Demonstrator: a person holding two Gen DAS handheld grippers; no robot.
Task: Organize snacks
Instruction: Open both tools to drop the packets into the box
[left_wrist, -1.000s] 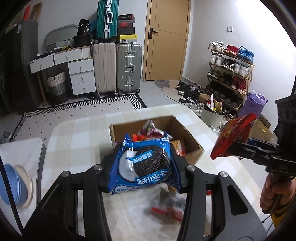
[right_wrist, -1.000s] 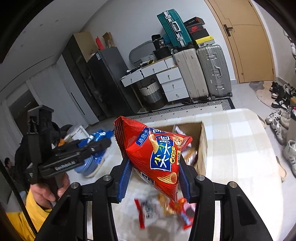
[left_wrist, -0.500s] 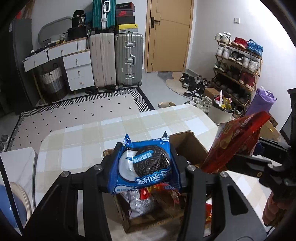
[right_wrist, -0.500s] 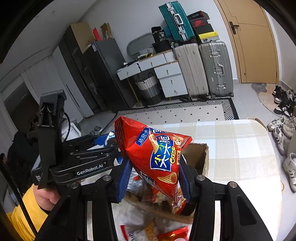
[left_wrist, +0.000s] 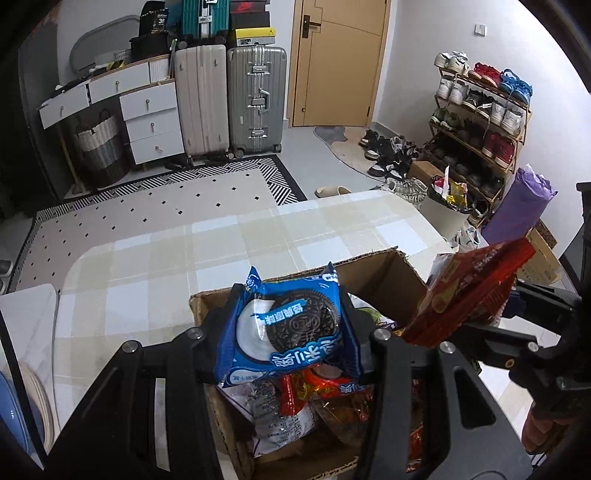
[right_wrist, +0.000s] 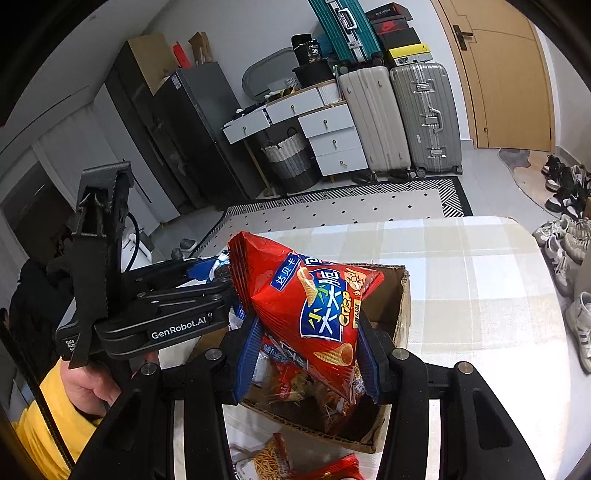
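My left gripper (left_wrist: 290, 341) is shut on a blue cookie packet (left_wrist: 291, 328) and holds it over the open cardboard box (left_wrist: 384, 273). Inside the box lie several snack packs (left_wrist: 314, 402). My right gripper (right_wrist: 306, 350) is shut on a red crisp bag (right_wrist: 314, 306), also above the cardboard box (right_wrist: 400, 314). In the left wrist view the red crisp bag (left_wrist: 469, 291) hangs at the box's right side. In the right wrist view the left gripper's body (right_wrist: 159, 310) sits just left of the bag; a hand (right_wrist: 92, 380) holds it.
The box stands on a table with a checked cloth (left_wrist: 221, 251). Loose snack packs (right_wrist: 273, 458) lie on the table in front of the box. A blue bowl stack (left_wrist: 14, 410) sits at the left. Suitcases (left_wrist: 255, 99), drawers and a shoe rack (left_wrist: 480, 122) line the room.
Both grippers have moved forward and down with their packets and now hang over the box instead of short of it. The two grippers have come closer together.
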